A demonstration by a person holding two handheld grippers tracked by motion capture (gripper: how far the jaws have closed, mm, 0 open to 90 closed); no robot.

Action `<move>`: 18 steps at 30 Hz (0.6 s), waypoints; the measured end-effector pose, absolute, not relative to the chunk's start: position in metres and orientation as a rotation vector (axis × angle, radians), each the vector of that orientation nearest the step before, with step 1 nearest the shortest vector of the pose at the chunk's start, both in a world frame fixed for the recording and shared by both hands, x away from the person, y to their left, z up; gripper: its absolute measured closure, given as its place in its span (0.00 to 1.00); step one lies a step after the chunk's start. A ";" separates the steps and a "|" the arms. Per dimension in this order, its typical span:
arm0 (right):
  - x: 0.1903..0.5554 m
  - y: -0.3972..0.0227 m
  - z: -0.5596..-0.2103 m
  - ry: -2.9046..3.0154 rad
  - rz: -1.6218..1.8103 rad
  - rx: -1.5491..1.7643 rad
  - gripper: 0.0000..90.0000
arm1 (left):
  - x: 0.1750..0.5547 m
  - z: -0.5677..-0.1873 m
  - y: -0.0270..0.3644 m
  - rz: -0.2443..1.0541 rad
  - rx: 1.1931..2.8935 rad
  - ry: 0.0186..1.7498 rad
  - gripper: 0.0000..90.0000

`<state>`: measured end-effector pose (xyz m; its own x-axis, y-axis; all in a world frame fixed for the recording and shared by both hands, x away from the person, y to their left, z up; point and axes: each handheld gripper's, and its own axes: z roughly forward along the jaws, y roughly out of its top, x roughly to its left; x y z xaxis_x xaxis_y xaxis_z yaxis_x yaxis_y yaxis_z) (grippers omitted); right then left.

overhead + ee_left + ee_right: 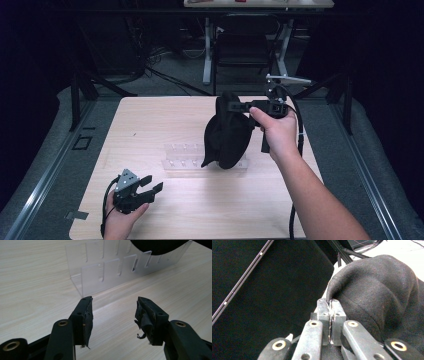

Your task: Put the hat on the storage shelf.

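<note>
Our right claw [331,307] is pressed together on a fold of the black cloth cap [227,132], pinching the fabric near its upper edge. In the right gripper view the two jaws meet with only a thin seam of cloth between them. The cap hangs from that pinch above the table [150,120], its lower end drooping onto the right part of the clear acrylic rack [185,159], which sits about mid-table.

Our left claw [113,315] is spread and holds nothing. It rests low near the front left of the table and looks along the wood toward the near end of the rack [100,277], a little apart from it.

We judge the step in hand to be settling the cap onto the slotted rack. To do it well, we keep the right pinch firm until the cap's weight is carried by the rack — letting go early would likely let the soft fabric slump off to one side. We lower slowly and straight, so the hanging end does not drag the light rack across the table. The free left claw is well placed to steady the rack's near end or to tuck a stray flap; we bring it in level and close it gently, since acrylic is slippery and could skid.
</note>
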<state>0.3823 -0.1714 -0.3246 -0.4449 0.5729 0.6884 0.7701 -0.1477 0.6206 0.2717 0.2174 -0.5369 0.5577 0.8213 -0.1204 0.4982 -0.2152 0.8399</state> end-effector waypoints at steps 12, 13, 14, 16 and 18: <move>0.383 -0.167 -0.326 -1.908 -1.646 -1.536 0.98 | 0.280 -0.514 0.201 0.442 1.831 1.005 0.55; 0.384 -0.166 -0.326 -1.908 -1.645 -1.535 0.98 | 0.281 -0.512 0.199 0.439 1.828 1.002 0.55; 0.384 -0.166 -0.326 -1.908 -1.645 -1.534 0.98 | 0.282 -0.511 0.198 0.438 1.824 0.999 0.55; 0.384 -0.166 -0.326 -1.910 -1.643 -1.532 0.98 | 0.283 -0.507 0.194 0.435 1.823 0.991 0.54; 0.384 -0.166 -0.326 -1.905 -1.645 -1.533 0.98 | 0.285 -0.505 0.190 0.434 1.823 0.984 0.53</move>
